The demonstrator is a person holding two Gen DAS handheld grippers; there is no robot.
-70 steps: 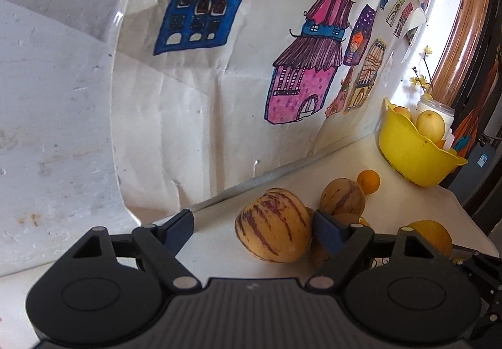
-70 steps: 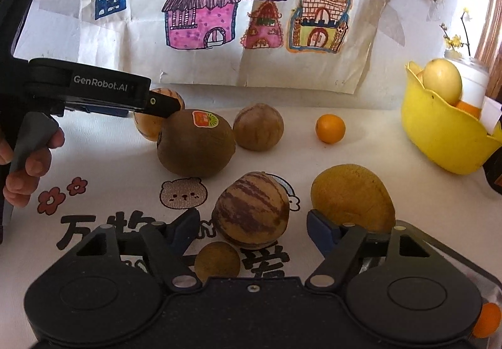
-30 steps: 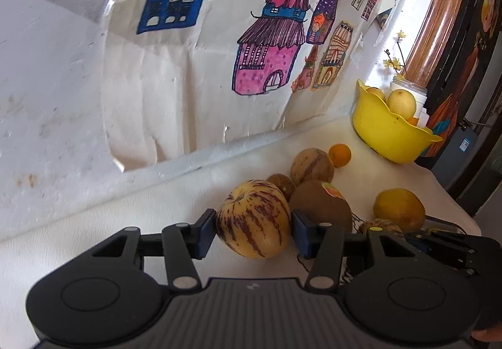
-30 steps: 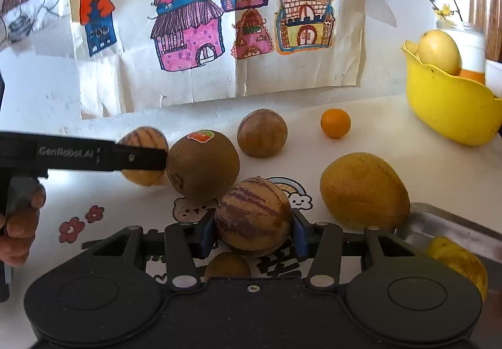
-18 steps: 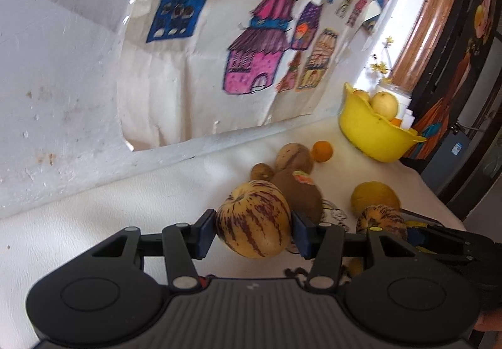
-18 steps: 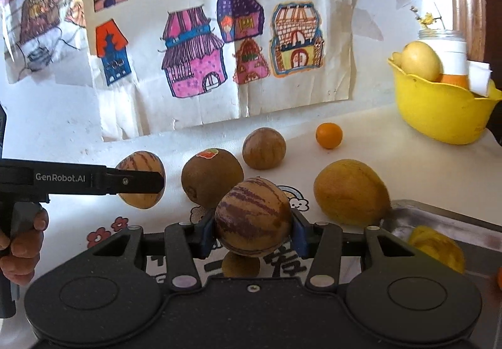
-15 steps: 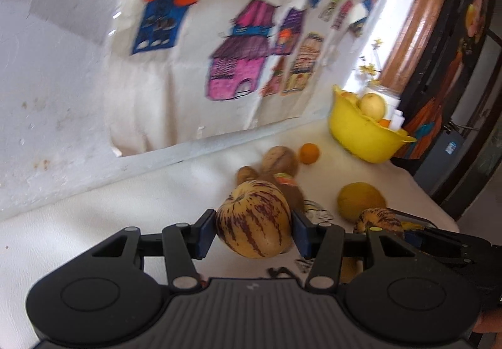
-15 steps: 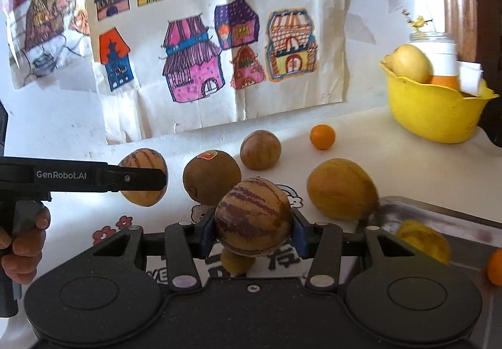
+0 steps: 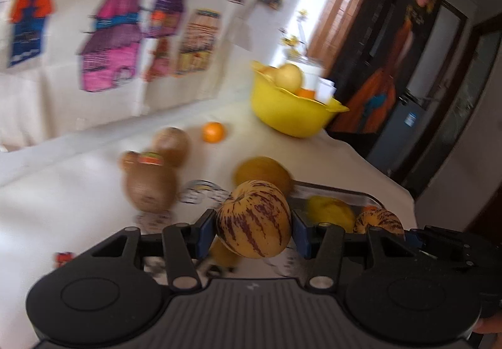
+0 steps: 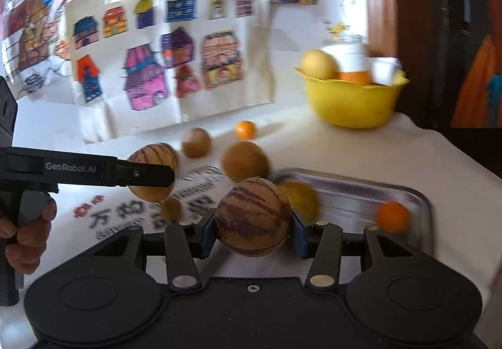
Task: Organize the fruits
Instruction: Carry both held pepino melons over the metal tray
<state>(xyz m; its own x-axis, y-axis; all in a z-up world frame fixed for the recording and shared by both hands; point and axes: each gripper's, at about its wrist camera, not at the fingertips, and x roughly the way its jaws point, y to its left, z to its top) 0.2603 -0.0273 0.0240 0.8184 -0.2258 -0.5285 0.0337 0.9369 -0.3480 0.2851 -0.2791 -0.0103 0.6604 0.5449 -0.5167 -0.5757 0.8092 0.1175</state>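
My left gripper is shut on a pale yellow melon with purple stripes, held above the white tablecloth. My right gripper is shut on a darker brown-striped melon, held near the left end of a metal tray. In the right wrist view the left gripper comes in from the left with its melon behind the finger. The left wrist view shows the right gripper and its melon over the tray.
In the tray lie a yellow fruit and an orange. On the cloth sit a kiwi, a round brown fruit, a yellow-brown fruit and a small orange. A yellow bowl with fruit stands at the back right.
Both grippers closed on their striped melons, lifted them off the cloth and carried them right toward the tray. Both views have swung right and are blurred.
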